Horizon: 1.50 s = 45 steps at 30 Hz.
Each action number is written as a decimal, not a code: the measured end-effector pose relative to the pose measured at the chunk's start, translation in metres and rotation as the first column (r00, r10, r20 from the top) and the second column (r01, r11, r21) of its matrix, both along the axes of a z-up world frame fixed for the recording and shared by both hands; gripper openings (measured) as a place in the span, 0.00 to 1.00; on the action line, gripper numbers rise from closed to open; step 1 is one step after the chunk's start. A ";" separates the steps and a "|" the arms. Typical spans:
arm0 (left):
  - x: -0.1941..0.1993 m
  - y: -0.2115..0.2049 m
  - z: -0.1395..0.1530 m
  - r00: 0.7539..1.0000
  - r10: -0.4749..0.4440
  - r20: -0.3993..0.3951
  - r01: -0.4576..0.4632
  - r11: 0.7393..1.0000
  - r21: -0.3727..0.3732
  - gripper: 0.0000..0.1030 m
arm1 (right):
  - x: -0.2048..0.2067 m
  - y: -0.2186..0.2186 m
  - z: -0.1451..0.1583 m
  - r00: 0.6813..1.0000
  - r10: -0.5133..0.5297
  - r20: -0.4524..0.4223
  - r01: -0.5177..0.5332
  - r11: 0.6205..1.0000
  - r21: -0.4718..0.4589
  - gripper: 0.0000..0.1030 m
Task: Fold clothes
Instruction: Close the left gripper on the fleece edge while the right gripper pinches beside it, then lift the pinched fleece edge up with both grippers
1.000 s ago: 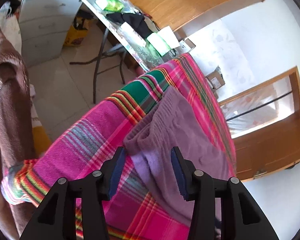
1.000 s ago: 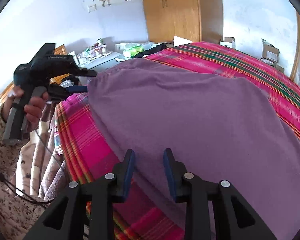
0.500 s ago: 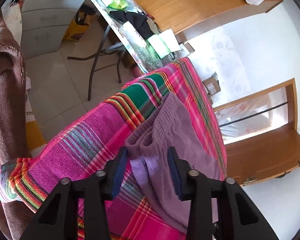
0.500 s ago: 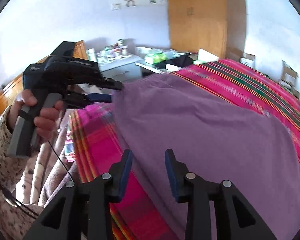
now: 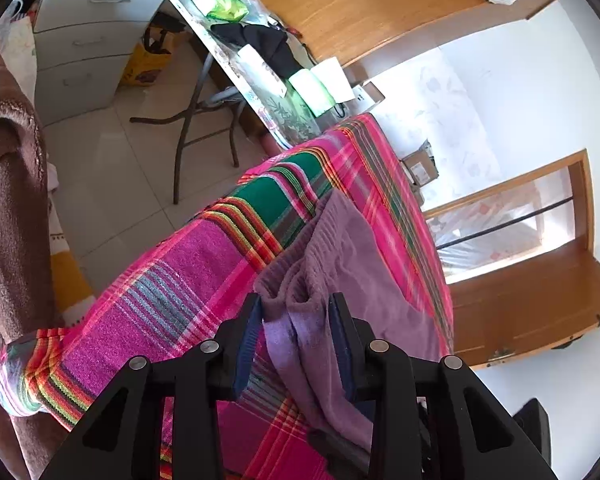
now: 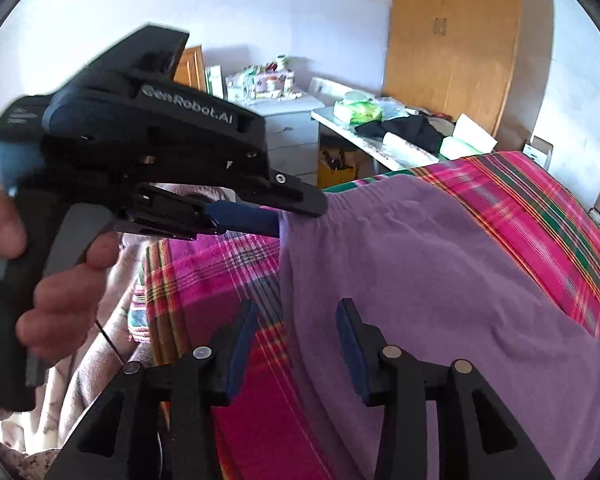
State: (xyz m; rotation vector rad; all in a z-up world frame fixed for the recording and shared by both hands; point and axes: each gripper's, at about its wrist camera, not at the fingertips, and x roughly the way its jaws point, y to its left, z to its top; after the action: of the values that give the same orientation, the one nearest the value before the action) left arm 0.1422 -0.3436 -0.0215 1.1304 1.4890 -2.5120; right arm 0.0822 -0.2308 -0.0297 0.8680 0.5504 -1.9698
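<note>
Plaid bedspread (image 5: 188, 280) covers the bed, with a purple garment (image 6: 440, 280) spread on it. Nearest, the right gripper (image 6: 296, 340) hangs open over the garment's edge. Beyond, the left gripper (image 5: 296, 336) straddles the bunched waistband corner (jaws not fully closed). Farther off stands a cluttered folding table (image 5: 260, 92).

A purple garment (image 6: 440, 280) lies on the plaid-covered bed (image 6: 540, 200).

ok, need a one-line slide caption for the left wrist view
Left gripper open around the bunched corner of a purple garment lying on a pink plaid blanket.
</note>
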 end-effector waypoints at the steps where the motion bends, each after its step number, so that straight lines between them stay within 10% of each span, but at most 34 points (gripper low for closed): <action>1: 0.000 -0.001 0.000 1.000 -0.004 -0.002 0.004 1.000 0.002 0.34 | 0.000 -0.006 -0.001 1.000 0.003 -0.018 -0.002 1.000 0.021 0.42; 21: -0.006 -0.018 -0.005 0.999 -0.039 -0.023 0.041 0.997 0.067 0.34 | -0.003 -0.048 -0.013 0.991 -0.013 -0.136 0.026 0.995 0.097 0.42; 30: -0.021 -0.025 -0.008 0.999 -0.032 -0.002 0.032 0.995 0.095 0.39 | -0.004 -0.036 -0.010 0.986 -0.069 -0.153 0.077 0.996 0.048 0.12; 45: -0.046 -0.026 -0.013 0.998 -0.048 0.027 0.042 0.982 0.185 0.52 | 0.020 -0.002 0.013 0.975 -0.110 -0.194 0.094 0.991 -0.090 0.10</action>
State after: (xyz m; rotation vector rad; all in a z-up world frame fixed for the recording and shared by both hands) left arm 0.0964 -0.3701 -0.0345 1.2346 1.7373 -2.4128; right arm 0.1021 -0.2329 -0.0163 0.6652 0.5447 -2.1721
